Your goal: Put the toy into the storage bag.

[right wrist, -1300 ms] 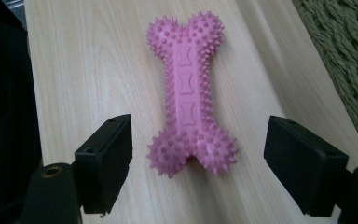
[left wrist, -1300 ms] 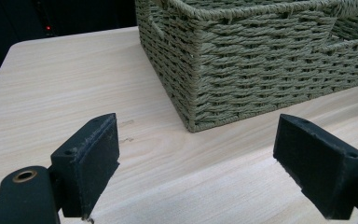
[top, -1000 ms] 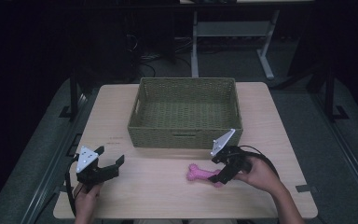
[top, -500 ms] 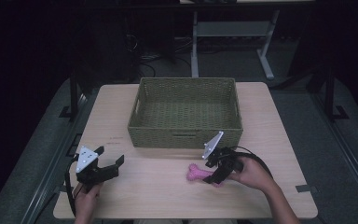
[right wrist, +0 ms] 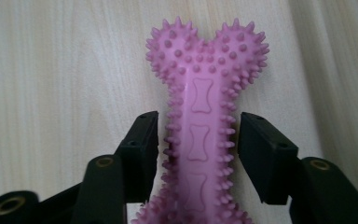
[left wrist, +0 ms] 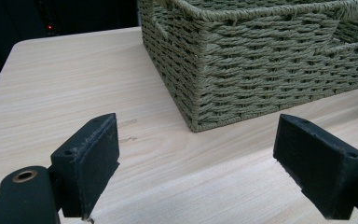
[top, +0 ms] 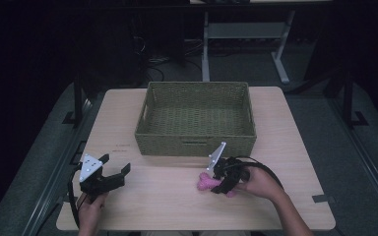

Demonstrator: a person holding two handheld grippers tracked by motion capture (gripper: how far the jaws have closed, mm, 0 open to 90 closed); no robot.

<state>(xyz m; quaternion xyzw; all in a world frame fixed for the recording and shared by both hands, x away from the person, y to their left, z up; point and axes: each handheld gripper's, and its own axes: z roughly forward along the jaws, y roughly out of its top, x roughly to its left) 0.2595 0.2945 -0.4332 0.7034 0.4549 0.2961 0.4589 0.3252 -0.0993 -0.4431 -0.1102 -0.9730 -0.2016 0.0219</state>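
The pink bone toy (right wrist: pixel 200 135) lies flat on the table (top: pixel 167 196), just in front of the basket (top: pixel 195 118). The right gripper (right wrist: pixel 198 151) straddles its shaft, jaws apart with a small gap each side, not yet clamped. Closing squarely on the shaft's middle should hold best, since the spikes may give. The right gripper view shows that gap; the high view shows the left gripper (top: pixel 112 173), jaws wide apart and empty, well away.

high view looks down on the table (top: pixel 285 123); gripper views sit close, the left sharing its basket (left wrist: pixel 242 60).
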